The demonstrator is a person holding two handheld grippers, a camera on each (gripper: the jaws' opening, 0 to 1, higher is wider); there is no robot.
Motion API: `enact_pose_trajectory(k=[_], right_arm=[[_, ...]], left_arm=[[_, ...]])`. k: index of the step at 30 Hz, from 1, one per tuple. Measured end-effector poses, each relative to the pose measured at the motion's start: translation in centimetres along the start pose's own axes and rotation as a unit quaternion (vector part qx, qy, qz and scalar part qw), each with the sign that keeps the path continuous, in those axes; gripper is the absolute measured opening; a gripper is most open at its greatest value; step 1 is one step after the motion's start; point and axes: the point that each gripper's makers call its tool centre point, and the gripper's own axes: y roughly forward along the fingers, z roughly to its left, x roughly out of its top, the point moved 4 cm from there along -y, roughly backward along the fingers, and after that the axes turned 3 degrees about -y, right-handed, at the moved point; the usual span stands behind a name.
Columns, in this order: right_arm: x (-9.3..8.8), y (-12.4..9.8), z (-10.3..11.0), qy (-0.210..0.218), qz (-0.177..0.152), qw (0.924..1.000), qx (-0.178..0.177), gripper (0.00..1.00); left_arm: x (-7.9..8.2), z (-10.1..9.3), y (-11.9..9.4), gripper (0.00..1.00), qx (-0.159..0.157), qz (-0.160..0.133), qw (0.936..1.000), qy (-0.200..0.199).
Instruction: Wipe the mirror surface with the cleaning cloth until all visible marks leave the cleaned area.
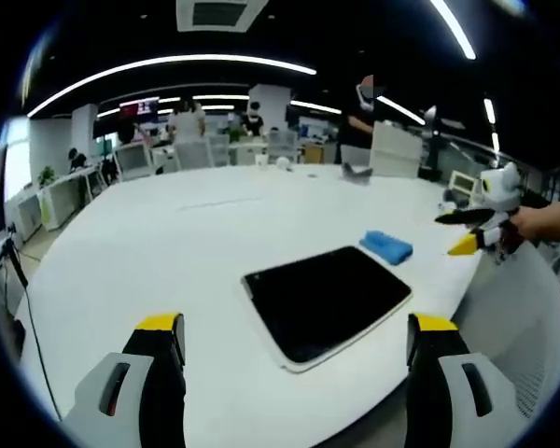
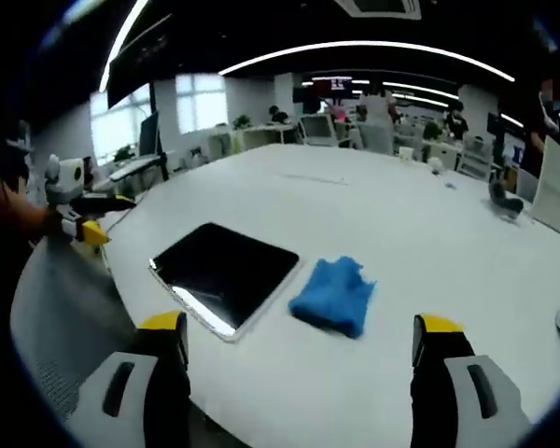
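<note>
A dark rectangular mirror (image 1: pixel 329 299) with a pale rim lies flat on the white table (image 1: pixel 187 243). Beyond its far corner rests a crumpled blue cleaning cloth (image 1: pixel 386 246). My left gripper (image 1: pixel 294 341) hovers open over the table's near edge, short of the mirror, with nothing between its jaws. At the right of this view my right gripper (image 1: pixel 469 231) comes in, held by a hand. In the right gripper view the mirror (image 2: pixel 226 272) lies left of the cloth (image 2: pixel 334 295). My right gripper (image 2: pixel 299 341) stands open above the table edge, holding nothing. The left gripper (image 2: pixel 101 217) appears at far left.
A grey mesh chair back (image 2: pixel 56 317) sits beside the table near the mirror. Small items (image 2: pixel 501 196) lie on the table's far side. Desks, monitors and several people fill the office (image 1: pixel 196 131) behind.
</note>
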Motion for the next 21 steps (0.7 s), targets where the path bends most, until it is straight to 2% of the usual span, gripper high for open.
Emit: enact_pose_trajectory(k=[5,6,8,11,21], right_arm=[[-0.5,-0.5,1.5,-0.020,-0.004,0.9998,0.007,1.00],[-1.1,-0.7,1.5,-0.033,0.018,0.9993,0.002,1.00],[-1.7,-0.7,1.8,-0.053,0.039,0.9978,0.008,1.00],[-1.7,-1.1,2.8,-0.043,0.024,0.9986,0.018,1.00],[-2.3,-1.9,3.1,-0.021,0.037,0.9991,0.010,1.00]], left_arm=[[-0.1,-0.3,-0.1,0.99,-0.001,-0.001,1.0000,-0.004],[-0.2,-0.6,-0.2,0.99,-0.004,0.001,1.0000,0.001],[-0.6,-1.0,-0.4,0.99,-0.009,0.008,0.9999,0.010],[-0.7,-0.9,-0.9,0.99,-0.009,0.006,0.9999,0.012],[-1.2,-0.2,-1.9,0.99,0.017,0.003,0.9998,0.006]])
